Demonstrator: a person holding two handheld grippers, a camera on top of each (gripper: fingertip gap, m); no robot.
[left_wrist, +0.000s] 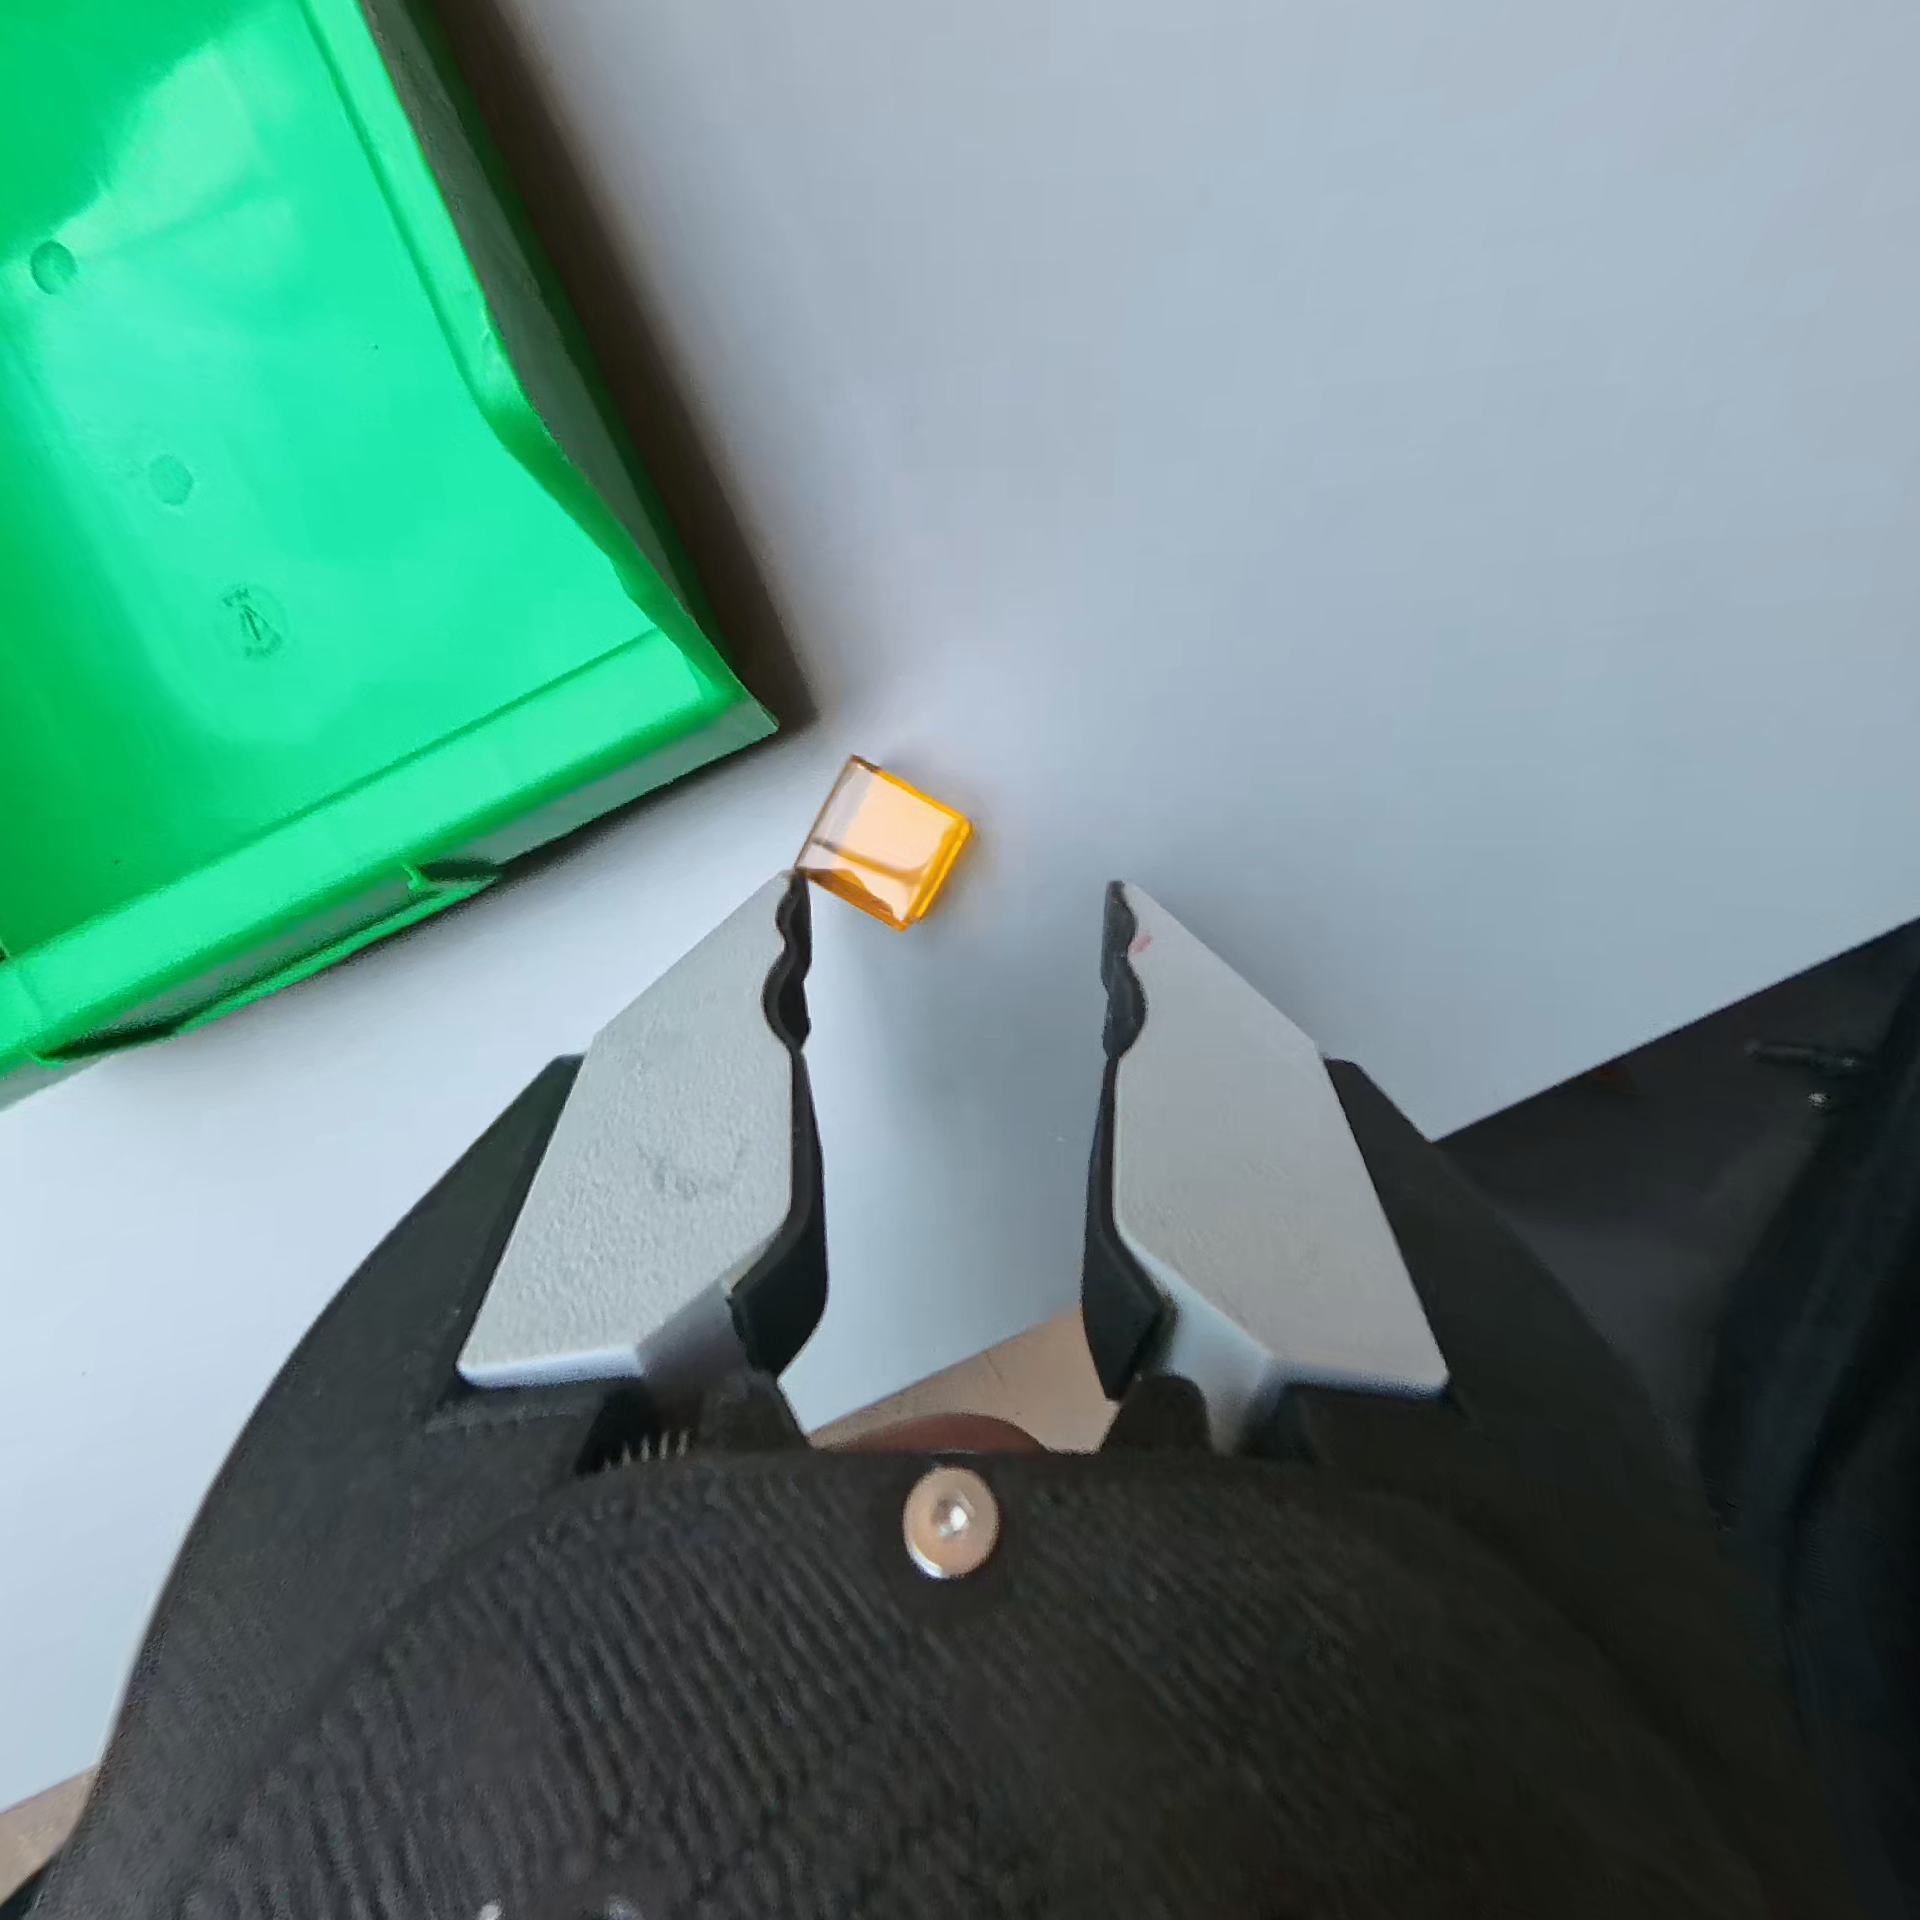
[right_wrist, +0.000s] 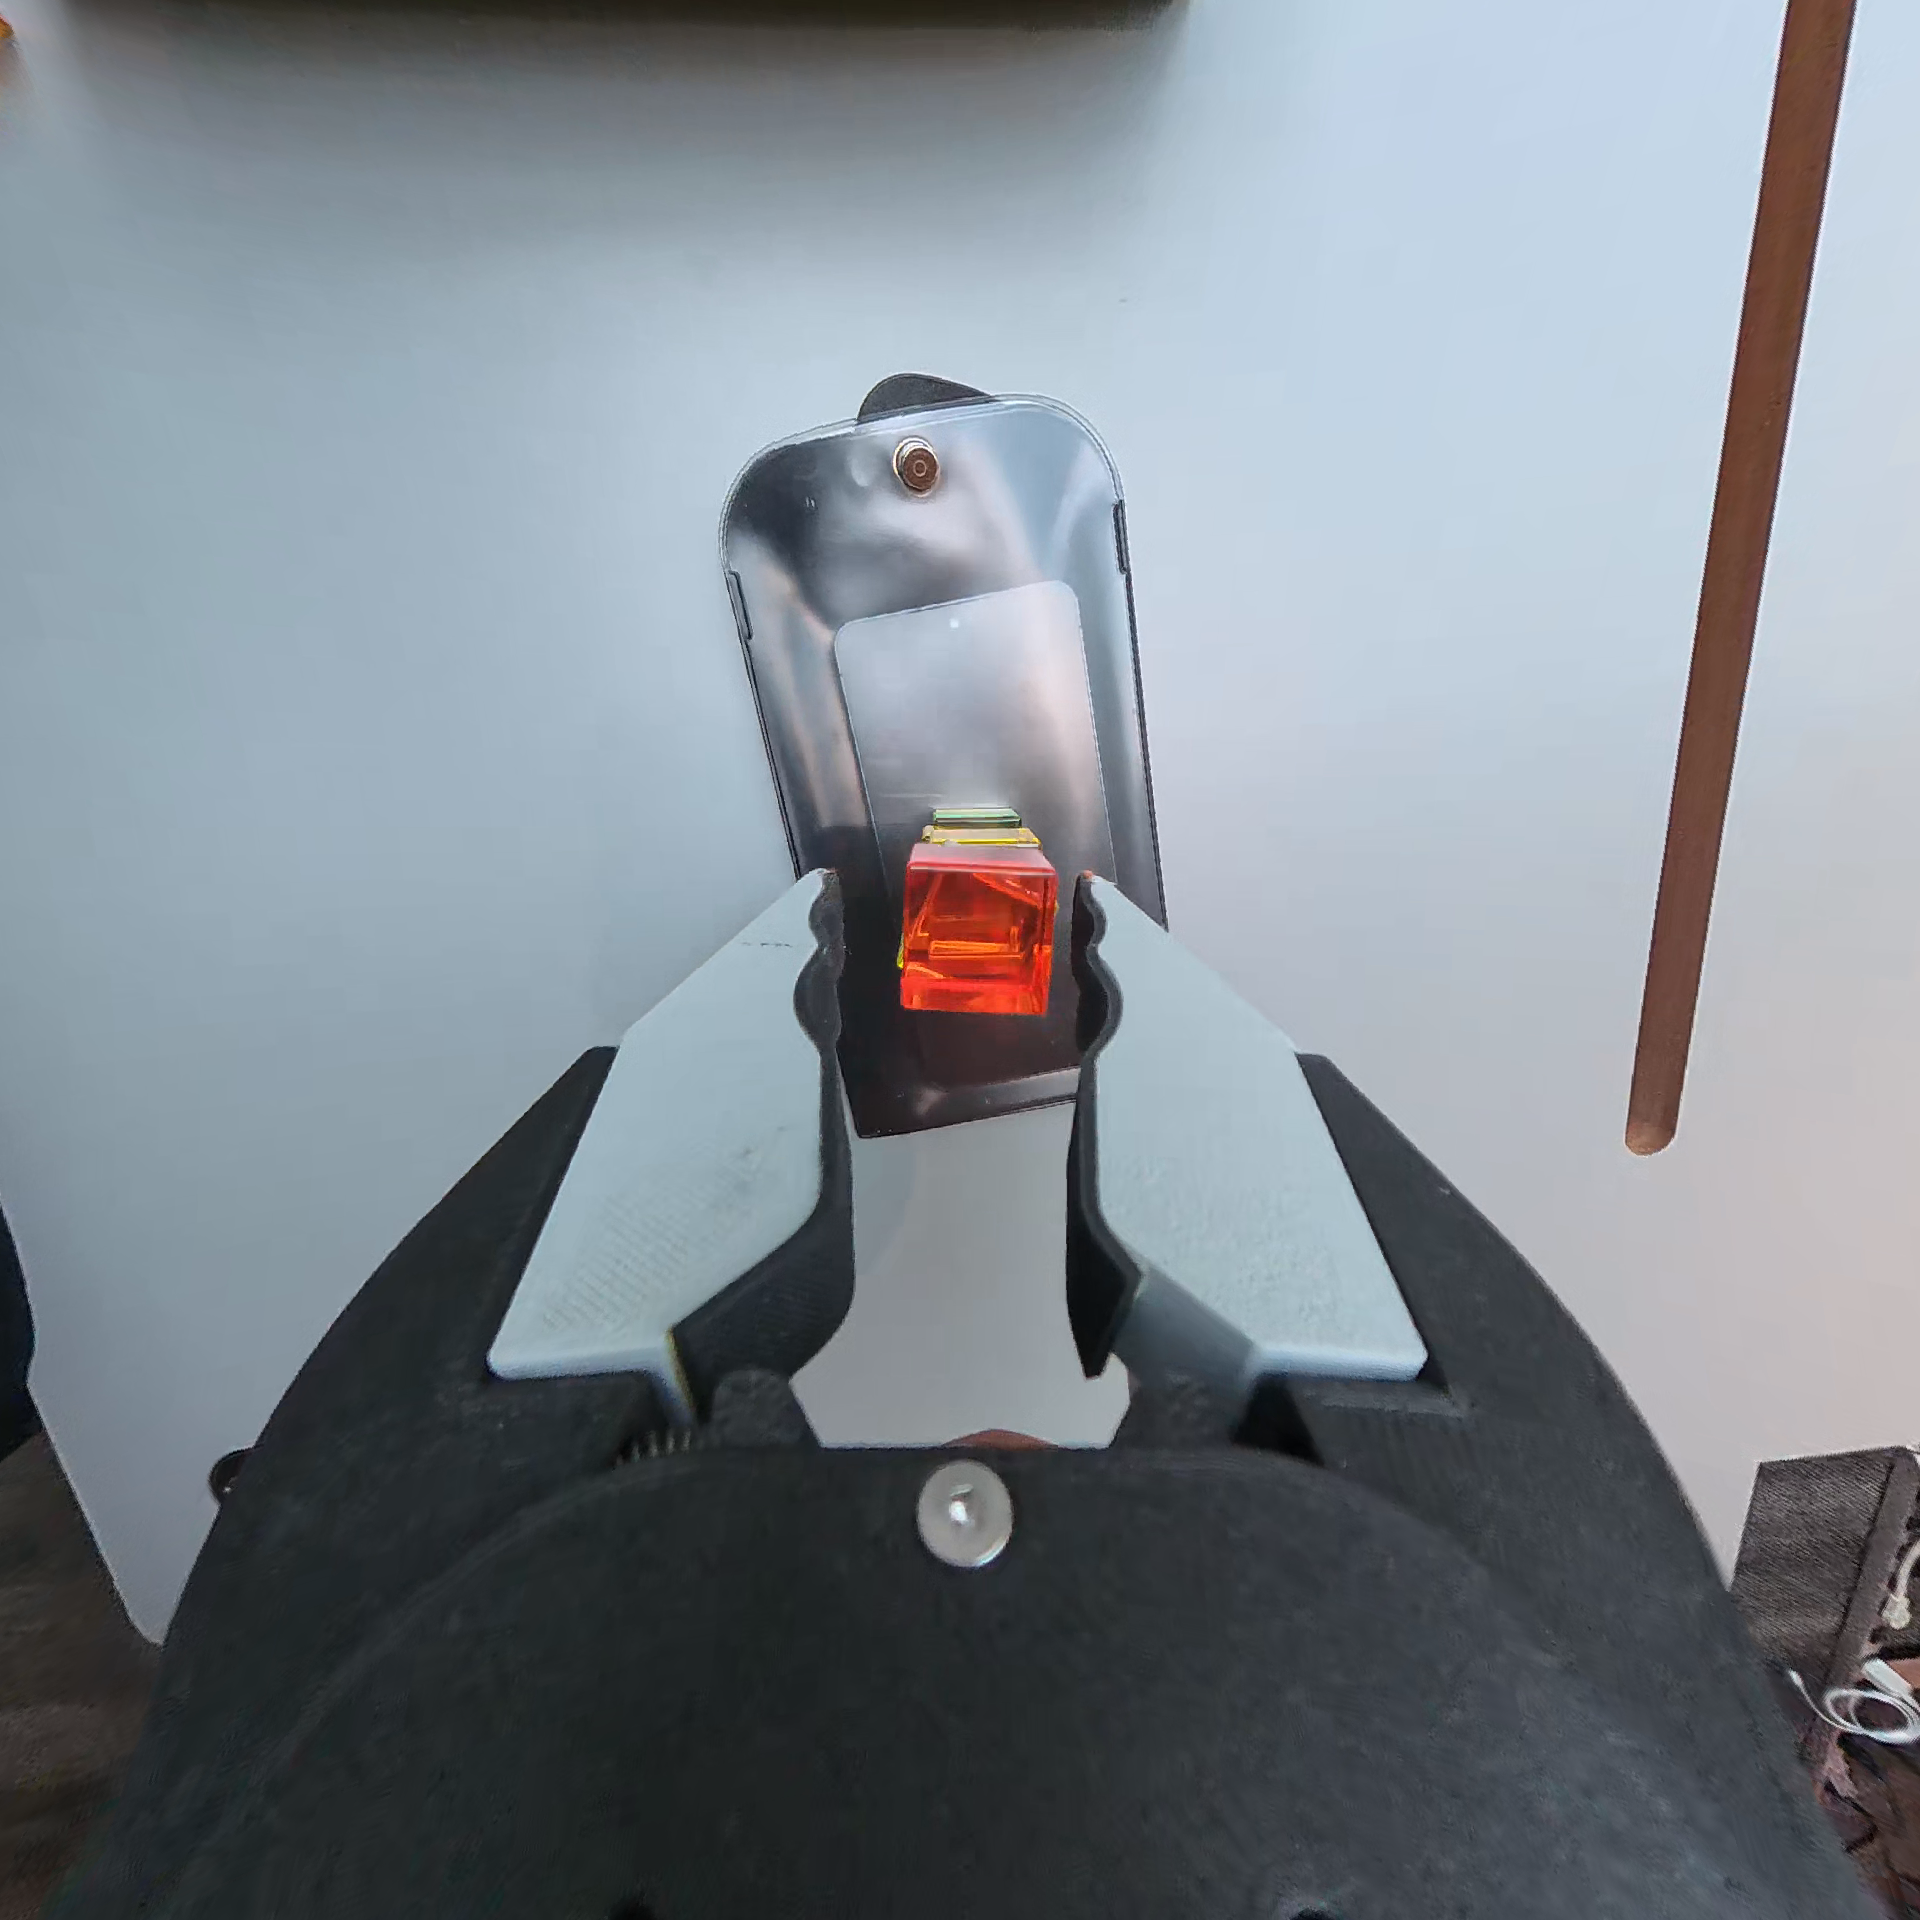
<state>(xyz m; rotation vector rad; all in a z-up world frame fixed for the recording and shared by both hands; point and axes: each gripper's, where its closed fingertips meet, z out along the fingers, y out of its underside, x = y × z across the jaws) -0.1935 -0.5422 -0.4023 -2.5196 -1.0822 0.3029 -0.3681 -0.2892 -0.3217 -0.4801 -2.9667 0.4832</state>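
Observation:
In the left wrist view my left gripper (left_wrist: 951, 894) is open and empty above a white table (left_wrist: 1351, 416). A small clear orange block (left_wrist: 885, 840) lies on the table just past the left fingertip (left_wrist: 784, 894), close to it or touching. A green plastic bin (left_wrist: 260, 468) stands to the left. In the right wrist view my right gripper (right_wrist: 956, 894) is open, its fingers either side of a clear red-orange cube (right_wrist: 977, 940). The cube tops a stack of clear yellow and green blocks (right_wrist: 977, 826). The stack stands on a dark pouch with a clear cover and a snap button (right_wrist: 935, 623).
A brown wooden rod (right_wrist: 1735, 582) lies on the table to the right of the pouch. The table's near edge and dark floor (left_wrist: 1766, 1091) show at the lower right in the left wrist view. Cables and a dark object (right_wrist: 1860, 1662) sit at the lower right. Across from one pair of fingers to the other is roughly 30 cm.

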